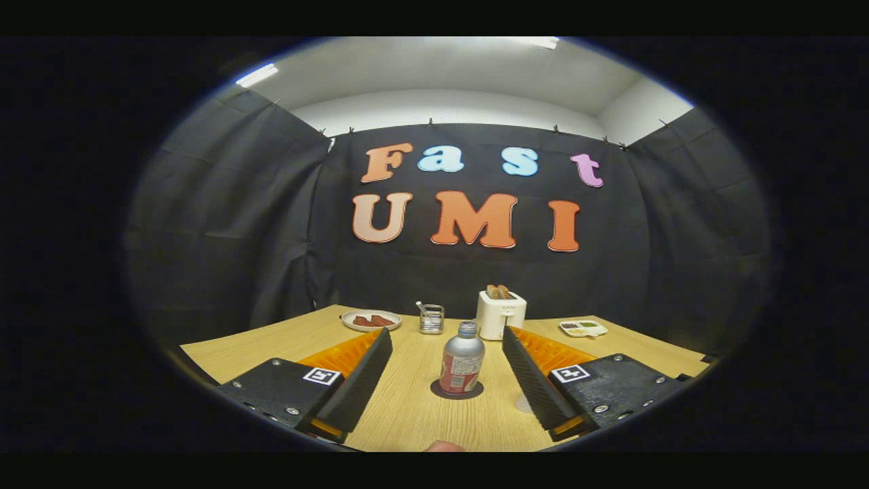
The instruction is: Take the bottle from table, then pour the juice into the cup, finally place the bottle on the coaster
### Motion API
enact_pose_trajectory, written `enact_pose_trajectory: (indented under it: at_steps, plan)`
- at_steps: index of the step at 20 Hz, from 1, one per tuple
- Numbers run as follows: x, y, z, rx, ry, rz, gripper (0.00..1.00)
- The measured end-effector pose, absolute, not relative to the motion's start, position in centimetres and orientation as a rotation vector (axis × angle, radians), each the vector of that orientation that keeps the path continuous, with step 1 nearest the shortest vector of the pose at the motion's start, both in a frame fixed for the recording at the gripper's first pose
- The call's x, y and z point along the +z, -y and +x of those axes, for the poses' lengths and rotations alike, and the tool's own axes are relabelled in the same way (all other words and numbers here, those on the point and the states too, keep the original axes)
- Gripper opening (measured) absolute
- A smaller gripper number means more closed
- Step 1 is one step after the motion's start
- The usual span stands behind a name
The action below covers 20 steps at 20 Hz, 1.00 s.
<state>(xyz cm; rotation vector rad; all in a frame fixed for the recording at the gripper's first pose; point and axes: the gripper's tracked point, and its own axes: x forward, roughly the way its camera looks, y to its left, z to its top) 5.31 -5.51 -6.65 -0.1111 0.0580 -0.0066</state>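
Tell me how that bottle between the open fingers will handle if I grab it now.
The bottle looks like smooth metal, so probably rigid but somewhat slippery. It stands tall and narrow on the dark coaster, so a one-sided nudge may tip it. The gripper is open, its fingers clear of it.

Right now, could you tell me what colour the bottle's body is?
Silver above, red label below, on the bottle; gripper view shows it best.

The gripper (447, 339) is holding its two fingers (360, 380) spread wide apart, pressing on nothing, both angling inward toward the far end. The fingers are sitting level and low over the worktop (407, 414). A fingertip of the person (445, 446) is peeking in at the near edge.
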Motion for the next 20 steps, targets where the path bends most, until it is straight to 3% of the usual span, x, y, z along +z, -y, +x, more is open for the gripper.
enact_pose_trajectory:
  at_steps: [20]
  plan:
    - [-0.5, 8.2, 0.2, -0.042, 0.015, -0.040, 0.97]
